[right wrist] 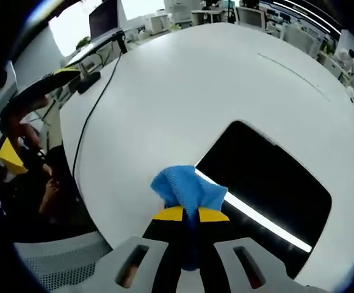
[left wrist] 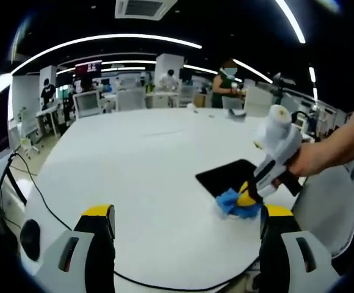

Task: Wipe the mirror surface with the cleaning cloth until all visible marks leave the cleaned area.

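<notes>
A dark rectangular mirror (right wrist: 268,183) lies flat on the white table (right wrist: 183,91), reflecting a bright ceiling light strip. My right gripper (right wrist: 190,213) is shut on a blue cleaning cloth (right wrist: 186,188), which bunches out past its yellow fingertips at the mirror's near corner. In the left gripper view the mirror (left wrist: 229,176) sits at the right, with the right gripper (left wrist: 248,196) pressing the blue cloth (left wrist: 231,203) down at its near edge. My left gripper (left wrist: 186,212) hovers over the table, jaws wide apart and holding nothing.
A black cable (left wrist: 55,213) runs along the table's left edge. A white mesh chair (left wrist: 323,204) stands at the right. Desks, monitors and several people fill the back of the room. A person's hand (right wrist: 49,189) shows below the table edge.
</notes>
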`<act>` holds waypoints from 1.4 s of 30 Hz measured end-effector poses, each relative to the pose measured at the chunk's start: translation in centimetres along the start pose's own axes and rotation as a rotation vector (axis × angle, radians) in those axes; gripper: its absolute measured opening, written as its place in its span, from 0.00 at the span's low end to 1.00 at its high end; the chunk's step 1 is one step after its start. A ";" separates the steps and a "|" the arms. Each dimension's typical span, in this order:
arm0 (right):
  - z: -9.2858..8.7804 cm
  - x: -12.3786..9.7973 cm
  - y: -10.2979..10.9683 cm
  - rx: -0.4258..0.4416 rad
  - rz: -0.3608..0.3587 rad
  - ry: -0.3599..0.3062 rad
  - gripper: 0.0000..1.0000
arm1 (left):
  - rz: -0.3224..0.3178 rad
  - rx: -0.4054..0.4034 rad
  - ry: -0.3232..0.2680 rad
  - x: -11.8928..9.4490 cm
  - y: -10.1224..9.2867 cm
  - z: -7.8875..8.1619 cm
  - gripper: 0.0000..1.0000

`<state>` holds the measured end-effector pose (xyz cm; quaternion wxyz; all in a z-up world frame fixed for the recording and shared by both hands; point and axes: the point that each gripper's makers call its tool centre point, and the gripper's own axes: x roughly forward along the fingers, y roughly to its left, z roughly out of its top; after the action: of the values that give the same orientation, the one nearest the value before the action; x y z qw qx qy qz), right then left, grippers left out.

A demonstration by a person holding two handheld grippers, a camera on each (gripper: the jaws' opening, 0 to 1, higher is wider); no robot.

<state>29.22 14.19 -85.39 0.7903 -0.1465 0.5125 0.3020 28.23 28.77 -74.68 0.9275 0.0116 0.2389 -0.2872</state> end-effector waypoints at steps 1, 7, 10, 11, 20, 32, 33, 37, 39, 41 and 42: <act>0.0 0.0 0.0 0.001 0.001 0.002 0.01 | 0.001 -0.002 -0.001 0.0 0.0 0.0 1.00; 0.1 0.0 0.0 0.000 0.011 0.021 0.01 | 0.009 -0.013 -0.007 -0.3 0.3 0.3 1.00; 0.1 0.1 -0.1 0.004 0.015 0.025 0.01 | 0.015 -0.011 -0.008 -0.4 0.5 0.3 1.00; 0.1 0.1 -0.1 0.003 0.017 0.028 0.01 | 0.016 -0.016 -0.010 -0.4 0.6 0.4 1.00; 0.2 0.2 -0.2 0.010 0.030 0.041 0.01 | 0.018 -0.021 -0.011 -0.4 0.9 0.8 1.00; 0.1 0.1 -0.2 0.021 0.044 0.041 0.01 | 0.018 -0.021 -0.010 -0.3 0.6 0.8 1.00; 0.1 0.1 -0.2 0.021 0.045 0.040 0.01 | 0.018 -0.023 -0.009 -0.3 0.6 0.7 1.00; 0.2 0.1 -0.2 0.018 0.040 0.034 0.01 | 0.019 -0.030 -0.007 -0.3 0.6 0.6 1.00; 0.2 0.1 -0.2 0.015 0.040 0.036 0.01 | 0.018 -0.030 -0.006 -0.3 0.5 0.5 1.00; 0.2 0.1 -0.2 0.018 0.042 0.040 0.01 | 0.017 -0.030 -0.005 -0.3 0.5 0.5 1.00; 0.2 0.1 -0.2 0.017 0.042 0.041 0.01 | 0.017 -0.030 -0.005 -0.3 0.5 0.5 1.00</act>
<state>29.56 14.20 -85.40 0.7745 -0.1353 0.5339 0.3112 28.47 29.27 -74.15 0.9306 -0.0008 0.2407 -0.2756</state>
